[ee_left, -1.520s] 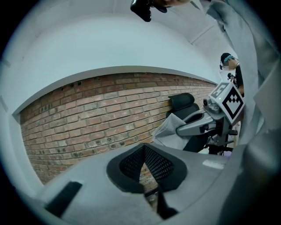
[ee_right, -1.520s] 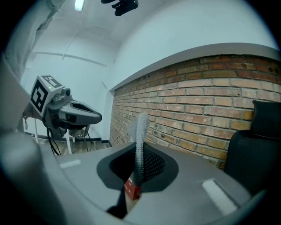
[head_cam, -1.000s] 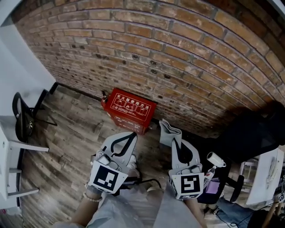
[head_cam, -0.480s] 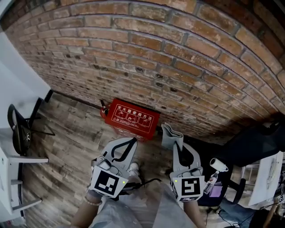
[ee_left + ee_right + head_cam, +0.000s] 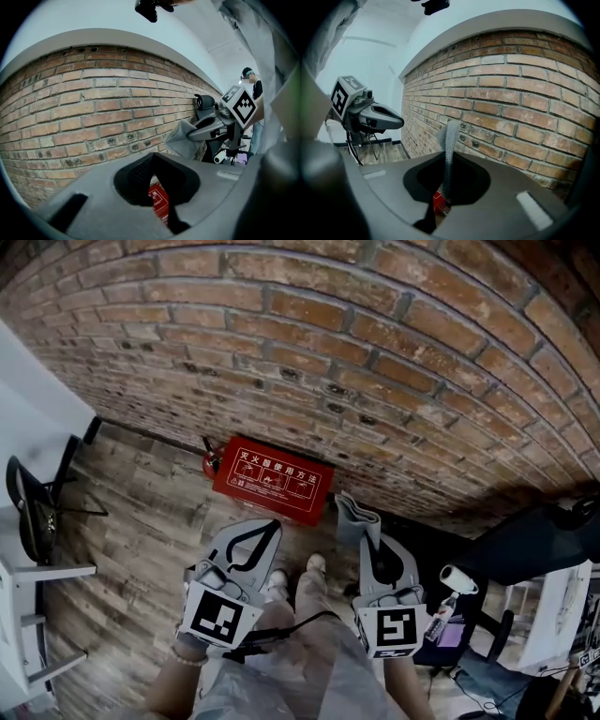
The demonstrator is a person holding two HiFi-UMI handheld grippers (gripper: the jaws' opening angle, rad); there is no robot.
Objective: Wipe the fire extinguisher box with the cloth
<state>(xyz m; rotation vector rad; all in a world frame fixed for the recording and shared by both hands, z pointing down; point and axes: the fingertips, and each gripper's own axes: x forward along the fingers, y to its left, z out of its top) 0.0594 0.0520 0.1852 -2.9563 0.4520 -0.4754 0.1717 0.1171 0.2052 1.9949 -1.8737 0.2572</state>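
Left gripper (image 5: 253, 538): jaws closed together, holding nothing. Fire extinguisher box (image 5: 272, 479): red, rectangular, white print on the lid. It stands on the wooden floor (image 5: 141, 521) against the brick wall (image 5: 375, 343), ahead of both grippers and apart from them. Right gripper (image 5: 367, 538): jaws clamped on the grey folded cloth (image 5: 352, 517). The lid print is too small to read. Both gripper views show only a red sliver of the box.

Even, moderate indoor light, probably from overhead; heavy fisheye bends the brick wall (image 5: 375, 352), corners vignette dark, near foreground soft.
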